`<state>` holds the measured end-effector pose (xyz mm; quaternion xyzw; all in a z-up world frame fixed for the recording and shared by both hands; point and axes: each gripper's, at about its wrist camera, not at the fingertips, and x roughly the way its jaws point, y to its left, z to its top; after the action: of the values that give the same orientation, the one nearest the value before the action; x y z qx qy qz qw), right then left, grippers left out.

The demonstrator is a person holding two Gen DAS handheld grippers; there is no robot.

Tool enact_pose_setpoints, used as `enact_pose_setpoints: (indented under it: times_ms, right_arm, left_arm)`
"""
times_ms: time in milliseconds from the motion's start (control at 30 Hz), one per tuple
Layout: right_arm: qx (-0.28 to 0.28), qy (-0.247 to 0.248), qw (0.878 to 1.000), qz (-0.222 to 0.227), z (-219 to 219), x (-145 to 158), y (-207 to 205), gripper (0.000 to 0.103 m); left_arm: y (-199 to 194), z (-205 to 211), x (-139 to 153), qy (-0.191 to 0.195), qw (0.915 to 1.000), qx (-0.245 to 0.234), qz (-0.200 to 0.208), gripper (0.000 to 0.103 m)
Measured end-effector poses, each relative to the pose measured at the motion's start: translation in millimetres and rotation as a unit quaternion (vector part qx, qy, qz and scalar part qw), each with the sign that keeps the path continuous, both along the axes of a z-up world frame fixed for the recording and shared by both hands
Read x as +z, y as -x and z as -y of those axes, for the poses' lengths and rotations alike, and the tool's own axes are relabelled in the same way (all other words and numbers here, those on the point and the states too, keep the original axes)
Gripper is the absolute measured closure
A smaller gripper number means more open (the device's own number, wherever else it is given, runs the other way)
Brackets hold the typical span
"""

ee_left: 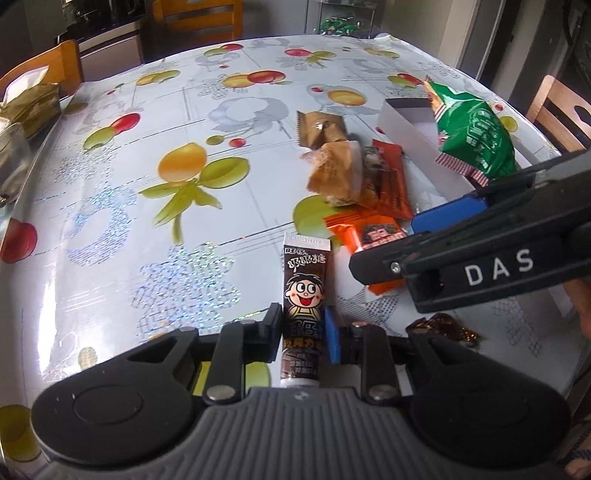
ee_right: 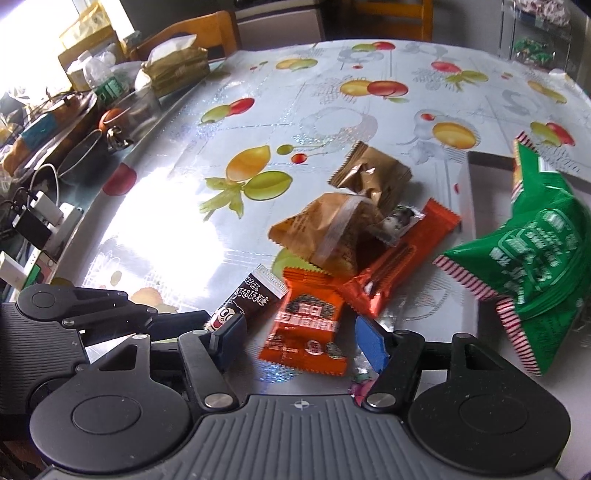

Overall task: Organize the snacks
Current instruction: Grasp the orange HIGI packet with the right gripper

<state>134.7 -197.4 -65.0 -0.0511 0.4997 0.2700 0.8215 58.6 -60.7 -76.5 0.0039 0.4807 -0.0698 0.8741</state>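
Observation:
My left gripper (ee_left: 303,334) is shut on a brown cartoon-face candy tube (ee_left: 303,291), which also shows in the right wrist view (ee_right: 246,301). My right gripper (ee_right: 301,338) is open around an orange snack packet (ee_right: 306,325), its fingers on either side; the packet also shows in the left wrist view (ee_left: 369,236). Beyond lie a tan wrapped pastry (ee_right: 328,229), a gold-brown packet (ee_right: 373,173) and a long red-orange bar (ee_right: 402,254). A green bag (ee_right: 535,254) rests on a white box (ee_left: 406,125) at the right.
The table has a fruit-print cloth (ee_left: 166,166). A small dark candy (ee_left: 443,328) lies near the front right. Clutter, a tissue pack (ee_right: 177,62) and bottles (ee_right: 99,79) line the left edge. Wooden chairs (ee_left: 199,18) stand around.

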Motion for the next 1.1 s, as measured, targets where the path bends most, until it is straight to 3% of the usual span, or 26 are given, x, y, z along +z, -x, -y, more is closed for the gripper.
enact_pose_setpoints:
  times_ms: [233, 533, 633, 767, 1100]
  right_arm:
    - [-0.002, 0.009, 1.0, -0.011, -12, -8, -3, 0.037]
    - [0.006, 0.041, 0.999, 0.006, -26, -16, -4, 0.038]
    - [0.005, 0.048, 0.999, 0.014, -27, -16, -4, 0.042]
    - [0.017, 0.064, 0.997, 0.031, -31, -17, -2, 0.056]
    - [0.016, 0.062, 0.997, 0.031, -31, -15, 0, 0.062]
  left_arm:
    - [5, -9, 1, -0.004, 1.0, 0.006, 0.0, 0.079]
    - [6, -16, 1, -0.007, 1.0, 0.004, 0.001, 0.079]
    - [5, -16, 1, -0.008, 1.0, 0.001, 0.002, 0.079]
    - [4, -18, 0, -0.006, 1.0, -0.003, 0.003, 0.079]
    - [5, -22, 0, -0.007, 1.0, -0.007, 0.0, 0.081]
